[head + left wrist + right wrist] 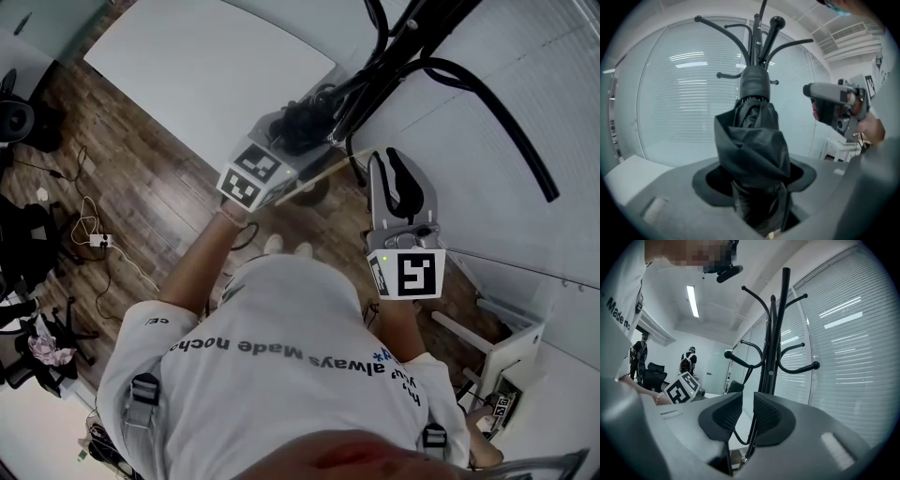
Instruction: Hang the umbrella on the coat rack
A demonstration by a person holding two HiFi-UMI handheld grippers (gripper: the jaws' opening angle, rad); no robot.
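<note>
One coat rack (776,348). One folded umbrella (752,140) before it, pinched in left claw (754,180). Right claw (747,416) beside rack, pressed together, empty. Wood floor (159,187) beneath rack.

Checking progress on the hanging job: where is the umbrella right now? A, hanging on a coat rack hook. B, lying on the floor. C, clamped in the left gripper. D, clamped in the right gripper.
C: the left gripper view shows the folded black umbrella standing between the jaws of the left gripper, with the coat rack beyond it.
</note>
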